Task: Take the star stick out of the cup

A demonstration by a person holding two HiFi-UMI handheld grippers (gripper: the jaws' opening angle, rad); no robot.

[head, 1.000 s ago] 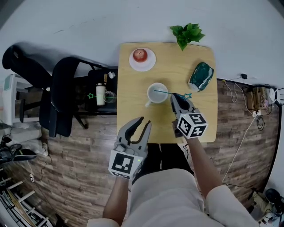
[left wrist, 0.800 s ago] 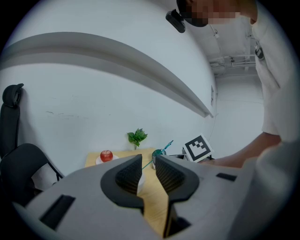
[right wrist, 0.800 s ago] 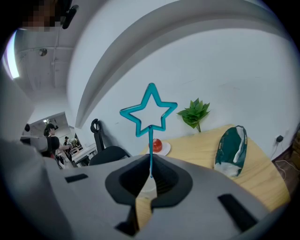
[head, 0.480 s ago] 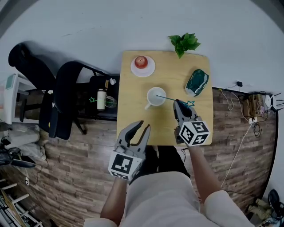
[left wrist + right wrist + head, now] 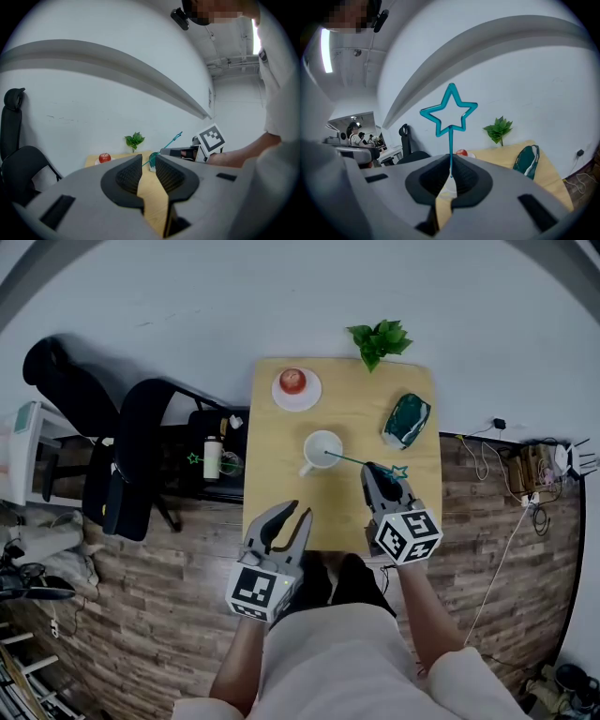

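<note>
A white cup (image 5: pixel 322 450) stands in the middle of the wooden table (image 5: pixel 281 427). The teal star stick (image 5: pixel 361 462) slants from the cup's mouth toward me, its star (image 5: pixel 399 472) out to the right. My right gripper (image 5: pixel 378 468) is shut on the stick just below the star. In the right gripper view the star (image 5: pixel 450 112) rises above the gripper (image 5: pixel 450 171), with the thin stem pinched between the pads. My left gripper (image 5: pixel 298 510) hovers over the table's near edge, left of the cup, open and holding nothing (image 5: pixel 148 164).
At the table's far end are a red apple (image 5: pixel 292 380) on a white plate (image 5: pixel 309 393) and a small green plant (image 5: pixel 378 338). A dark green pouch (image 5: pixel 405 420) lies at the right. Black chairs (image 5: pixel 131 456) and a bottle (image 5: pixel 212 457) are to the left, cables (image 5: pixel 511 456) to the right.
The head view has pulled back, so the table looks smaller. The right gripper keeps its grip on the star stick, whose far end now lies nearer the cup's rim. The left gripper stays open.
</note>
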